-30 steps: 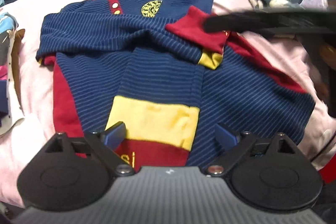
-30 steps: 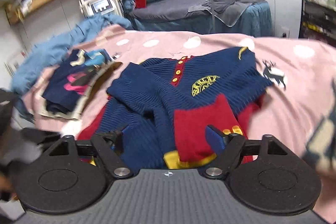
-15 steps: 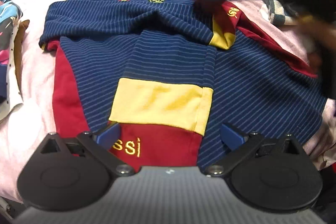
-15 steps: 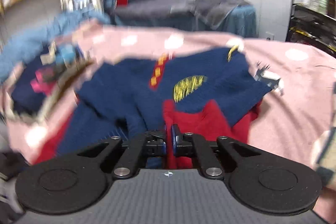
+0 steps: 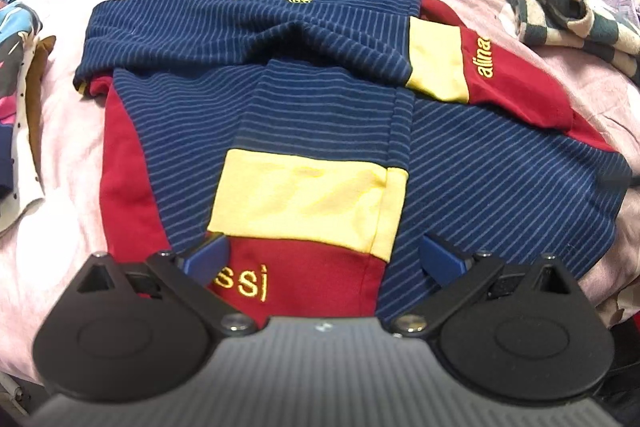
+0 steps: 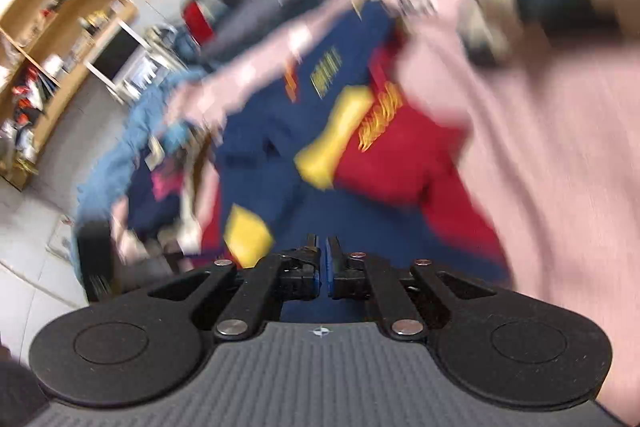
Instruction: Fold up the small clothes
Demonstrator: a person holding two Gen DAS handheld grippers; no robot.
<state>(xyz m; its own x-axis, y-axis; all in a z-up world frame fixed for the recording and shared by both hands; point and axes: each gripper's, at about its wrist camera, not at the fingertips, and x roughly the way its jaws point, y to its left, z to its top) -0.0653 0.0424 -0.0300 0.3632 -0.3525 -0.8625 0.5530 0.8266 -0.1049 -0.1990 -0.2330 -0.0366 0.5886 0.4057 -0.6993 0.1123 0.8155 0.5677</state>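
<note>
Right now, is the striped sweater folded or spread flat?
Partly folded: on the sweater both sleeves lie across the chest, but the body is still at full length.

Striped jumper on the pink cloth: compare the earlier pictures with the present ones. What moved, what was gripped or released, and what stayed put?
The right gripper closed on the red cuff, swung the sleeve out toward the jumper's right edge, and now has nothing between its jaws, which have just been opening slightly. The cuff now lies flat there. The left gripper stayed wide open above the other sleeve; the jumper body did not shift.
</note>
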